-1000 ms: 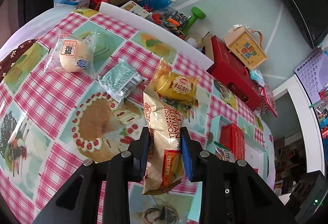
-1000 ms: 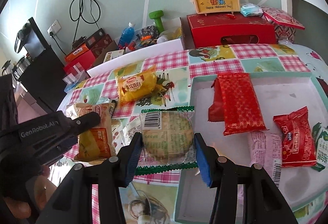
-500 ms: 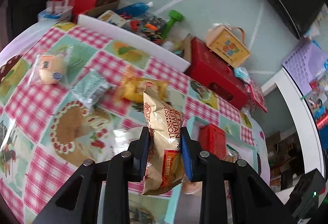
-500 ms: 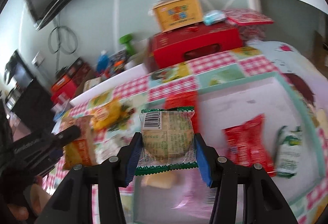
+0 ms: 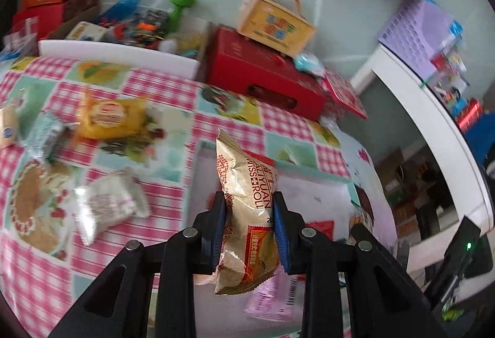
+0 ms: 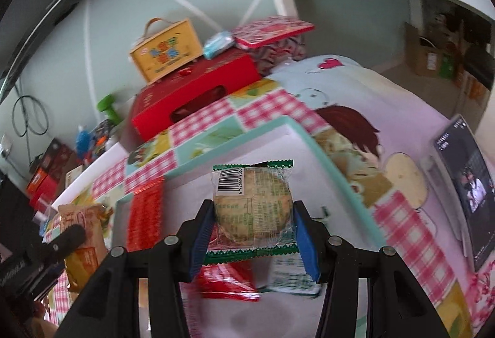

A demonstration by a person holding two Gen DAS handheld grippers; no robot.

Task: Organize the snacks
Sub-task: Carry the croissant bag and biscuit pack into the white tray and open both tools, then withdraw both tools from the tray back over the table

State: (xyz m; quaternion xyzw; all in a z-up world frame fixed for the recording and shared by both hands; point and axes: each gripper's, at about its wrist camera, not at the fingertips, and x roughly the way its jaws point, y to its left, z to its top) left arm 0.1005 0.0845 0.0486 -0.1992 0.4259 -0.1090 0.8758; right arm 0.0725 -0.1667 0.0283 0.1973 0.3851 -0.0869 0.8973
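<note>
While the left gripper (image 5: 250, 228) has its blue pads closed on a gold roll pack (image 5: 247, 214), the pack stands upright between them, its top toward 12 o'clock, above the near-left corner of the tray (image 5: 315, 180). In the left view, a yellow bun pack (image 5: 109, 118) lies on the checked cloth (image 5: 161, 205) at 10 o'clock from the gripper, a clear white packet (image 5: 106, 205) lies at 9 o'clock, and a pink packet (image 5: 272, 297) shows just under the held pack at 5 o'clock. The right gripper (image 6: 252, 234) is closed on a round biscuit pack (image 6: 252, 208) with green edges, barcode at its upper left, and holds it over the white floor of the tray (image 6: 235, 140). Below it in the tray, a red packet (image 6: 225, 279) lies at 7 o'clock and a green-white packet (image 6: 287, 276) at 5 o'clock; another red packet (image 6: 144, 214) lies at 9 o'clock, blurred. At the far left edge of the right view the roll pack (image 6: 82, 233) appears in the left gripper. A red box (image 6: 198, 96) stands behind the tray at 11 o'clock.
</note>
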